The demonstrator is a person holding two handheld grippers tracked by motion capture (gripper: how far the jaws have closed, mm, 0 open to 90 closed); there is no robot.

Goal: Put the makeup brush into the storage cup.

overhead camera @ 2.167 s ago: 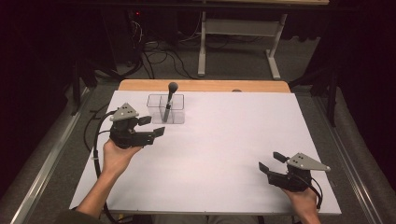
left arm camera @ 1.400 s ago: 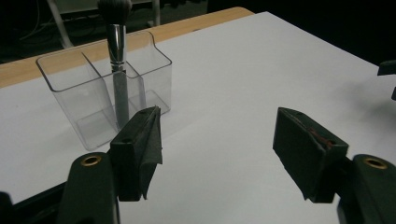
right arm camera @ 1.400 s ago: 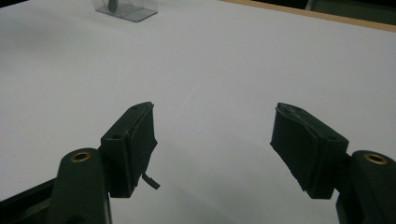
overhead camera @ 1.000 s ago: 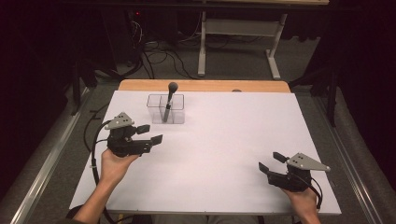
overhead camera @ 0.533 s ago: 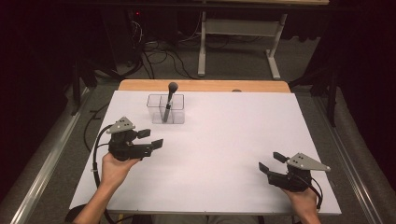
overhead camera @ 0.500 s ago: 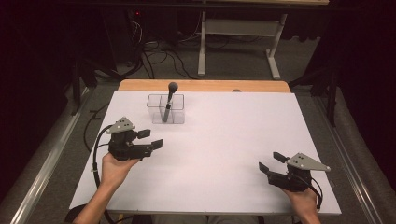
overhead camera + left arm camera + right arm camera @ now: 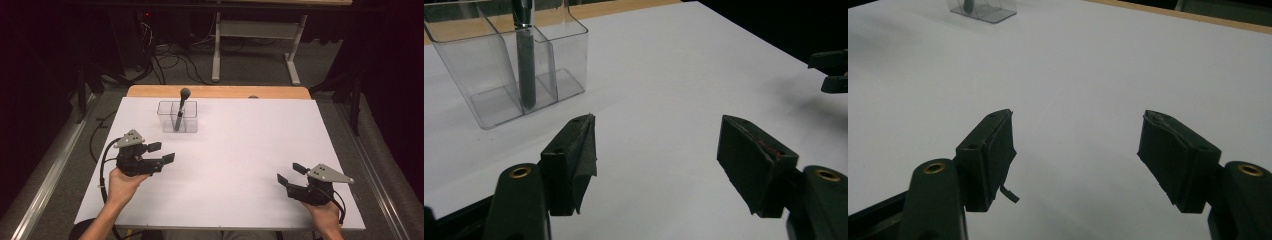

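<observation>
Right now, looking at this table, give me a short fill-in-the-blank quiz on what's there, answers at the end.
1. The dark microphone stands inside a clear ____ organiser with compartments.
2. The jaws of the left gripper are ____, with nothing between them.
3. In the high view, the organiser stands nearer the ____ gripper than the other one.
4. The right gripper is over the ____ tabletop, its jaws apart.

Missing words: plastic; open; left; white
</observation>
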